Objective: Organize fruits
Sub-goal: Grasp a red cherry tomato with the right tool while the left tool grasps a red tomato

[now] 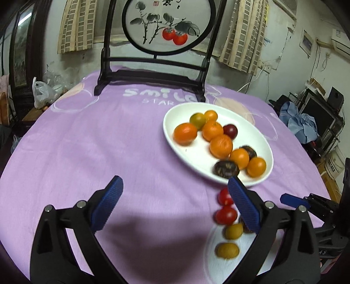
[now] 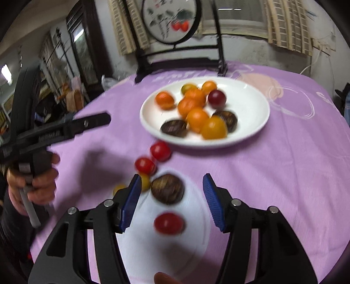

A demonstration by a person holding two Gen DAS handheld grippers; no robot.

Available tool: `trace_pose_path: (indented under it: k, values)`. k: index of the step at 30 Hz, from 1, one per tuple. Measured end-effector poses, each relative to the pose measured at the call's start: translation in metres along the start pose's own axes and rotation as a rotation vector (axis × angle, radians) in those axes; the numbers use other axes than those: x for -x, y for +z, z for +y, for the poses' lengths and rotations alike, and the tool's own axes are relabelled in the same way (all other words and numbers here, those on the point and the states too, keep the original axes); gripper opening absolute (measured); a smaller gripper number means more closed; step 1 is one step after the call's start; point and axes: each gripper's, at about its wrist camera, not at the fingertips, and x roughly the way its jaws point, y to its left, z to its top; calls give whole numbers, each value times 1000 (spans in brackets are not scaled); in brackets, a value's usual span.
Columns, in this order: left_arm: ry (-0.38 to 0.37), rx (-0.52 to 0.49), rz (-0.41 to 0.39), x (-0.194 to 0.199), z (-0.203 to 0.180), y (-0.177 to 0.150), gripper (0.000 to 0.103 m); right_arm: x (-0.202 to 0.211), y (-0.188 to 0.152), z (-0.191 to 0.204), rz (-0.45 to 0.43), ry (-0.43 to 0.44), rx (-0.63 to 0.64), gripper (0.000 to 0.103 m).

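A white oval plate on the purple tablecloth holds several orange, dark red and brown fruits. Near it lie two red cherry tomatoes, yellow fruits and a brown fruit on a second white plate, with another red tomato. My left gripper is open and empty, left of the loose fruits; it also shows in the right wrist view. My right gripper is open, its fingers on either side of the brown fruit and red tomato, above them.
A dark wooden stand with a round painted screen stands at the table's far edge. A white plastic bag lies off the table at the left. Shelves and clutter are at the right.
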Motion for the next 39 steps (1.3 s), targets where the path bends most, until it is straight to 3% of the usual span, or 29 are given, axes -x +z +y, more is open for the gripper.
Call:
trace_pose_path:
  k: [5,11,19,22,24,27,30,33,37,39]
  values:
    - [17,-41,6,8,-3,-14,99,-5,-23,15,73,-42,74,58]
    - [39,-67,8,8,-5,-19,99,-8,-28,18,85,-64,104,57]
    - [46,-74,13,7,-6,-20,99,-13,-32,18,97,-85,120,47]
    - [46,-74,13,7,-6,-20,99,-15,-33,18,105,-95,125,33]
    - [48,-74,15,7,-6,-20,99,-15,-32,16,105,-95,116,31]
    - [14,-74,53,5,-5,-19,99,-6,-26,7,70,-79,56,31]
    - [-91,-123,109,4,-11,-23,98,5,-21,-10,23,-74,-41,31]
    - [-201,-239,142,10,-30,-33,83,6,-20,-23,21,-92,-102,31]
    - [-236,-372,185,8,-54,-54,59,5,-20,-25,26,-97,-115,31]
    - [-235,-395,203,5,-59,-59,58,6,-21,-24,26,-95,-111,31]
